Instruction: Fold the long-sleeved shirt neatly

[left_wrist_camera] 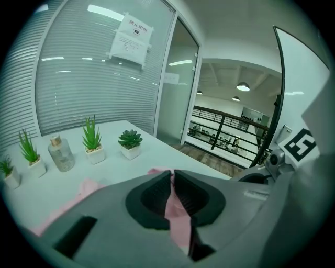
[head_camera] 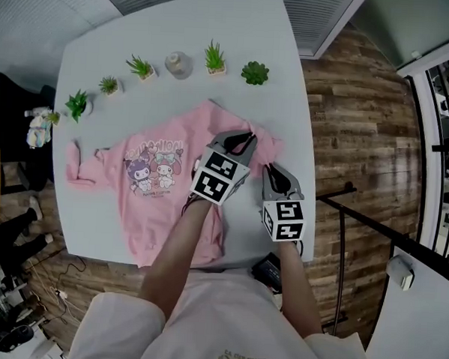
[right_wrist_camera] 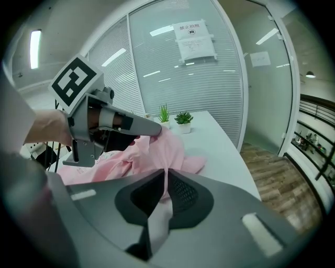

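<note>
Left gripper (left_wrist_camera: 171,183): jaws drawn nearly together, pinching a thin fold of pink cloth that runs up between the pads.
Right gripper (right_wrist_camera: 164,183): jaws likewise nearly closed, with a strip of the same pink cloth clamped between them and trailing toward the camera.
Relation of grippers: close beside each other, the left one at 11 o'clock of the right one in the head view; both hold the same side of the garment.
Long-sleeved shirt (head_camera: 159,216): lies print side up on the white table (head_camera: 278,95), its body spread flat. Its 3 o'clock side is bunched and raised off the surface where the grippers hold it. The opposite sleeve (head_camera: 78,176) lies out at 9 o'clock.
Step in hand (judgement): the first fold, with the 3 o'clock sleeve and shoulder gripped and ready to be carried over the body.
Next move (judgement): both grippers need to travel together toward 9 o'clock, keeping the cloth taut between them, and lay the gripped edge down straight across the print before letting go. Uneven travel would skew the fold line.
Pose of arms: both forearms reach in from 6 o'clock. The left forearm (head_camera: 179,248) crosses the shirt's lower hem, angled toward 1 o'clock; the right forearm (head_camera: 298,280) runs almost straight toward 12 o'clock. Both grippers tilt downward toward the cloth.
Surroundings: a row of small potted plants (head_camera: 214,58) and a glass bottle (head_camera: 178,64) stand along the table's 12 o'clock edge, well apart from the shirt.
</note>
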Motion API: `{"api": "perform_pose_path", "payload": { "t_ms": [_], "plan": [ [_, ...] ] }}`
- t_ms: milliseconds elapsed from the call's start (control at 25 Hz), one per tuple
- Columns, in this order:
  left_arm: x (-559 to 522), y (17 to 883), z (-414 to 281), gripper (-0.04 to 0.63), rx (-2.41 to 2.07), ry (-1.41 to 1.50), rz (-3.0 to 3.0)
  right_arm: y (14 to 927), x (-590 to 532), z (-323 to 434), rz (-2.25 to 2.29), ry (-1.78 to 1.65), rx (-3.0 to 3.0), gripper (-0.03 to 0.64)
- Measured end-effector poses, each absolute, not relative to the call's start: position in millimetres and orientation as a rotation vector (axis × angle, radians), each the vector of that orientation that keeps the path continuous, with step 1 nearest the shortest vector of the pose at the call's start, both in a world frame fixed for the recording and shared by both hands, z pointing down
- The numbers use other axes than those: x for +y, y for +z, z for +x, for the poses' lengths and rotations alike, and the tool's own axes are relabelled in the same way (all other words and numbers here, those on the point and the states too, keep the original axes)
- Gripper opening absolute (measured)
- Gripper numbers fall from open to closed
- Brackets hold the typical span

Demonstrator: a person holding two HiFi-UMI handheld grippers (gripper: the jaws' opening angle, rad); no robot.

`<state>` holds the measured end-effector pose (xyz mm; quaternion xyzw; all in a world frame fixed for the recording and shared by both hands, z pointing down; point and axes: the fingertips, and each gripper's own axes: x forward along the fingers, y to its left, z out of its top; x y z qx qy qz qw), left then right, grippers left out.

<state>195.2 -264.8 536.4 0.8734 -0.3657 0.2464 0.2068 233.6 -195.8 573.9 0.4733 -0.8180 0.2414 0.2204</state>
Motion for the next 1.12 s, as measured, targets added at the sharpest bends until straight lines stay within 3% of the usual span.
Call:
{"api": "perform_pose_path", "payload": {
  "t_ms": [1120],
  "plan": [
    [-250.5,447.7,106.0,0.029,-1.33,0.593,2.43,497.0,-206.8,163.0,1.177,0.514,-2.462,0.029]
  ]
}}
